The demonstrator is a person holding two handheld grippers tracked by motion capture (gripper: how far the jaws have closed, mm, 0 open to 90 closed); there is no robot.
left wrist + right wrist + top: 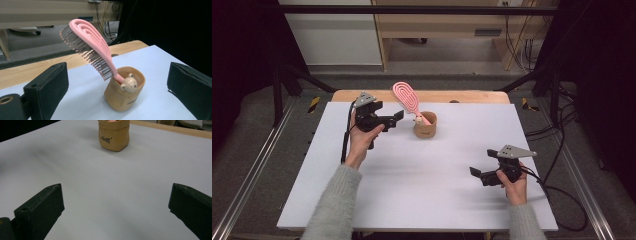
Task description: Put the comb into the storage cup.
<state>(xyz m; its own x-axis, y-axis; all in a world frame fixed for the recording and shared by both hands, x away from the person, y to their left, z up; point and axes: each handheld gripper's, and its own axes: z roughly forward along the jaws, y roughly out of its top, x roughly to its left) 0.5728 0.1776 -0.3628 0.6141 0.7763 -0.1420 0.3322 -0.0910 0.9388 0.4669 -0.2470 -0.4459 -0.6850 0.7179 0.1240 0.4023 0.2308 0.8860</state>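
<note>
Pink hairbrush (87,47) leans handle-down in the tan pouch (125,96); likely light, stiff; take its neck above the pouch; left gripper (398,119) and right gripper (474,173) gape empty.

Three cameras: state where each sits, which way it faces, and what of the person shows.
High view: above the person's side, facing forward and down on the table; both forearms, left gripper and right gripper show.
Left gripper view: on that gripper, facing the pink brush in the tan pouch; own open jaws.
Right gripper view: low over the table, facing the pouch; own open jaws.
All share the pouch.
</note>
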